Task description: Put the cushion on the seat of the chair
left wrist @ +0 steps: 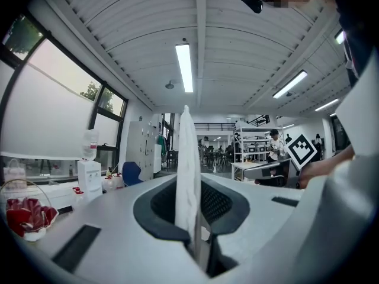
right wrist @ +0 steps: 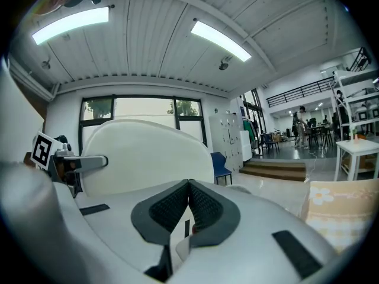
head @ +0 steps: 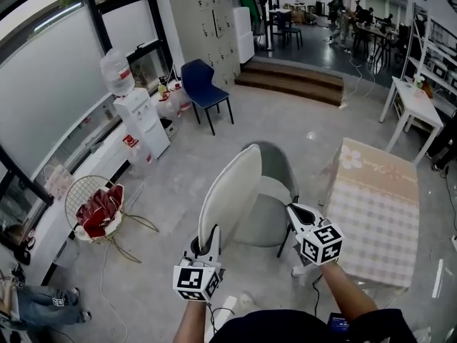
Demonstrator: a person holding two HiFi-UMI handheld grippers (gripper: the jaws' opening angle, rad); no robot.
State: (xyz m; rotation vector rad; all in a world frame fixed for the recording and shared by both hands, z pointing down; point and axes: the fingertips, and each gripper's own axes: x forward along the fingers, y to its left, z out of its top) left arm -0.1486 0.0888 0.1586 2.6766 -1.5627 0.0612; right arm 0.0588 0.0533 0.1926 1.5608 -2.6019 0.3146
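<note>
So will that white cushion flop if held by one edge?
Probably stiff: the white oval cushion stands upright without sagging, pinched at one edge by the left gripper. Likely light: that single grip carries it.

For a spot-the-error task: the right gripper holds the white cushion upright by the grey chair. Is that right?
No, the gripper is wrong. The left gripper holds the cushion upright by the grey chair. The left gripper view shows the cushion's edge pinched between its jaws. In the right gripper view, the right gripper is shut on nothing.
</note>
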